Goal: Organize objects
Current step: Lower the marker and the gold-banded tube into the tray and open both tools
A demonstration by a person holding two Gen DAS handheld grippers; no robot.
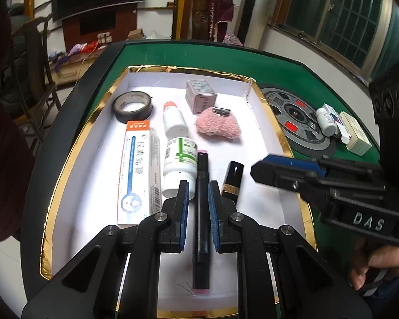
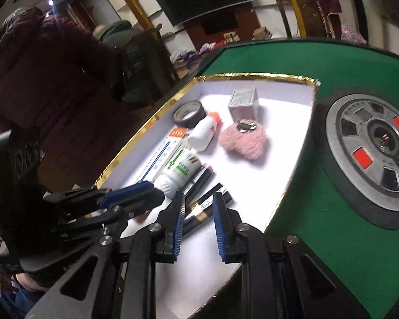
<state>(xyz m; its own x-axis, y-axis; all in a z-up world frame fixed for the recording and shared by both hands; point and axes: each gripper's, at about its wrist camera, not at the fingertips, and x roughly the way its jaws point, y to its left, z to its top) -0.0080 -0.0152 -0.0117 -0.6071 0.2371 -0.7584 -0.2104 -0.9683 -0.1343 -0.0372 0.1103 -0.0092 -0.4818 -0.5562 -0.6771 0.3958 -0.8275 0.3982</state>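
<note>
I have the left hand-held gripper (image 1: 198,188) clamped on the black marker (image 1: 201,212) above the tray (image 1: 66,164), the right hand-held gripper (image 2: 198,202) slightly parted over the lipstick (image 2: 207,204) ahead; next, probably lower the marker beside it.

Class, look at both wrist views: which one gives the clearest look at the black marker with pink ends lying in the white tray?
The left wrist view. There the black marker shows nearly full length, both pink ends visible, between the left gripper fingers. In the right wrist view the marker is blurred, partly hidden behind gripper fingers and a white bottle.
</note>
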